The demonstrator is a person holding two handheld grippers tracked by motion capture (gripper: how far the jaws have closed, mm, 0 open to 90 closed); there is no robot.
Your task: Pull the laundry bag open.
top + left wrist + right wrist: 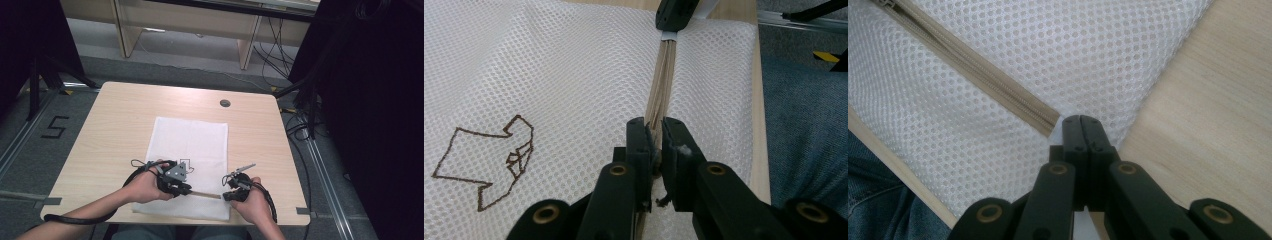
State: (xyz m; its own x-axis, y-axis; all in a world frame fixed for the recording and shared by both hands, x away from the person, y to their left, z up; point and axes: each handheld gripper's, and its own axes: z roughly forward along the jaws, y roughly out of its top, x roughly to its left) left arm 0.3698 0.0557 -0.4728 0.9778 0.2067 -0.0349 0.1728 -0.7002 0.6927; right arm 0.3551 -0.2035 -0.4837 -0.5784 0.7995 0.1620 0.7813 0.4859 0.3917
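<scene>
A white mesh bag [190, 140] lies flat on the wooden table [115, 125], its beige zipper [205, 194] running along the near edge. In the left gripper view the zipper [661, 85] leads straight into my left gripper [655, 132], which is shut on the zipper pull; from above, this gripper [186, 190] sits at the zipper's left part. My right gripper [1080, 122] is shut on the bag's corner just past the zipper's end [1050, 125], and it [226, 195] rests at the bag's near right corner. A brown outline logo [484, 160] is printed on the mesh.
A round cable hole [225, 103] sits near the table's far edge. The near table edge [903, 175] runs close under both hands, with the person's jeans [868, 200] beyond it. Black curtains and cables [300, 125] stand to the right of the table.
</scene>
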